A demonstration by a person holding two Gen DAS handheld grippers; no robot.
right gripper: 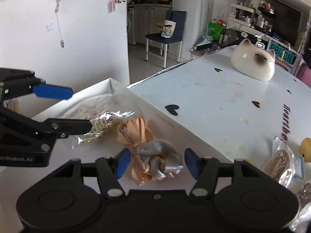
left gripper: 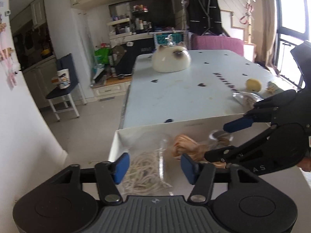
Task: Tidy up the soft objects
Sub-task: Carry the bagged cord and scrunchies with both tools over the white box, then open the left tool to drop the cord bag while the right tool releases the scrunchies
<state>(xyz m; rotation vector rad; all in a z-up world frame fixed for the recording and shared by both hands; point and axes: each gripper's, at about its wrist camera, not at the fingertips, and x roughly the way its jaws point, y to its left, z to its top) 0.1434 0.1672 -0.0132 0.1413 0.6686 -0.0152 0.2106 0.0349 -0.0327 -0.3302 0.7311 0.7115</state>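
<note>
Peach satin ribbon (right gripper: 134,134), knotted with a crumpled grey scrap, lies in our white cardboard box (right gripper: 186,134) at centre frame. Our right gripper (right gripper: 155,163) straddles it, pads apart; our left gripper (left gripper: 153,168) gapes over bagged white cord (left gripper: 143,172).

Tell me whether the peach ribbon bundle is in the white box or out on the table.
In the box: the ribbon bundle lies on the floor inside the white box, beside a bagged cord.
</note>
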